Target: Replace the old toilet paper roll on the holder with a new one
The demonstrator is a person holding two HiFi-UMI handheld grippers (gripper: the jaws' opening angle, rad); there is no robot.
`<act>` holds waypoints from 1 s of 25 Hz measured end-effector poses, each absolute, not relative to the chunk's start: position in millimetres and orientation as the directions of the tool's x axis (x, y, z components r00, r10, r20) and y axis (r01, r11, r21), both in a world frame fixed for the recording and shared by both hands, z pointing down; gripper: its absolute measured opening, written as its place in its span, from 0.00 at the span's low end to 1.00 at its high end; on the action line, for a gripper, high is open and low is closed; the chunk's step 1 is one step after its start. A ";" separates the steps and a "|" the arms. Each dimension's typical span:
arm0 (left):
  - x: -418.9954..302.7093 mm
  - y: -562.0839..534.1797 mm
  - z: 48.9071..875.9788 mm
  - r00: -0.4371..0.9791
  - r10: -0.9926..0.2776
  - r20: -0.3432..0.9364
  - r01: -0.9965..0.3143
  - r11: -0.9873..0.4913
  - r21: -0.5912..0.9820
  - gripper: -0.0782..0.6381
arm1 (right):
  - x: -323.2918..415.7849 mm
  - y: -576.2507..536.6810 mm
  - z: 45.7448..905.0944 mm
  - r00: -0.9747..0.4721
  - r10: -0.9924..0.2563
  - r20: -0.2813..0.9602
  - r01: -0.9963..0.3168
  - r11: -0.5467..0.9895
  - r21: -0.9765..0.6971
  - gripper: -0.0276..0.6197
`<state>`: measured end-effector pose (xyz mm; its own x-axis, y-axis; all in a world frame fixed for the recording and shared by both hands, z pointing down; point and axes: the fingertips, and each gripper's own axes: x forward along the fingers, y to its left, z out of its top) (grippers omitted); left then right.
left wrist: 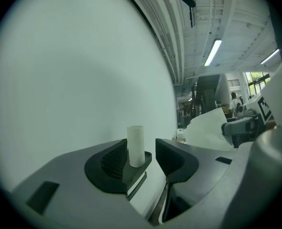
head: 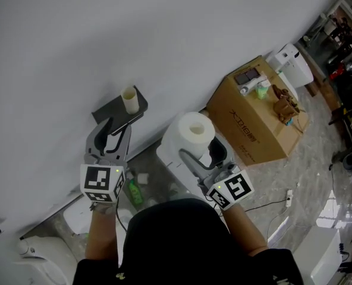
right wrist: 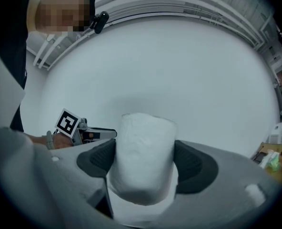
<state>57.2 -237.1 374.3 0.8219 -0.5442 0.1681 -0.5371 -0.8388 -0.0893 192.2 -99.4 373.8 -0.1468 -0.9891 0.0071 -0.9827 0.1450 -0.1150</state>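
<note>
An empty cardboard tube point(head: 129, 100) stands upright on the dark wall-mounted holder point(head: 107, 110). My left gripper point(head: 117, 133) is just below and in front of the holder, open. In the left gripper view the tube point(left wrist: 135, 144) stands on the holder's end point(left wrist: 134, 173) in line with the gap of the left gripper point(left wrist: 141, 155), and the pads do not press on it. My right gripper point(head: 203, 154) is shut on a full white toilet paper roll point(head: 190, 133), held to the right of the holder. In the right gripper view the roll point(right wrist: 142, 156) fills the space between both pads of the right gripper point(right wrist: 143, 160).
A plain white wall point(head: 134, 34) backs the holder. A cardboard box point(head: 253, 123) with small items on top stands at the right, a white appliance point(head: 292, 64) behind it. A green bottle point(head: 133, 192) lies on the floor below. White fixtures point(head: 33, 254) sit at the lower left.
</note>
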 end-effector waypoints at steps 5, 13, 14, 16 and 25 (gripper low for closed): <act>82.1 -259.1 383.4 0.811 -0.527 0.255 -0.516 -0.849 -0.114 0.45 | 208.3 -107.9 378.9 -0.139 -0.990 0.014 -0.983 0.136 -0.127 0.63; 102.1 -287.6 395.8 0.775 -0.538 0.330 -0.523 -0.841 -0.143 0.46 | 220.9 -118.3 387.6 -0.139 -0.990 0.026 -0.980 0.134 -0.146 0.63; 104.4 -289.8 396.8 0.773 -0.538 0.337 -0.521 -0.841 -0.148 0.46 | 221.6 -119.2 388.4 -0.140 -0.990 0.027 -0.980 0.135 -0.147 0.63; 108.4 -293.3 397.8 0.769 -0.540 0.342 -0.523 -0.839 -0.149 0.46 | 222.9 -120.0 389.5 -0.141 -0.990 0.029 -0.980 0.135 -0.149 0.63; 110.4 -294.4 399.2 0.763 -0.543 0.350 -0.530 -0.836 -0.142 0.36 | 222.6 -118.2 390.2 -0.145 -0.989 0.031 -0.979 0.139 -0.151 0.63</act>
<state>110.4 -294.4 399.2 0.7631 -0.5433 0.3502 -0.5302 -0.8360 -0.1417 222.6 -118.2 390.2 -0.1449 -0.9890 0.0307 -0.9788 0.1387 -0.1509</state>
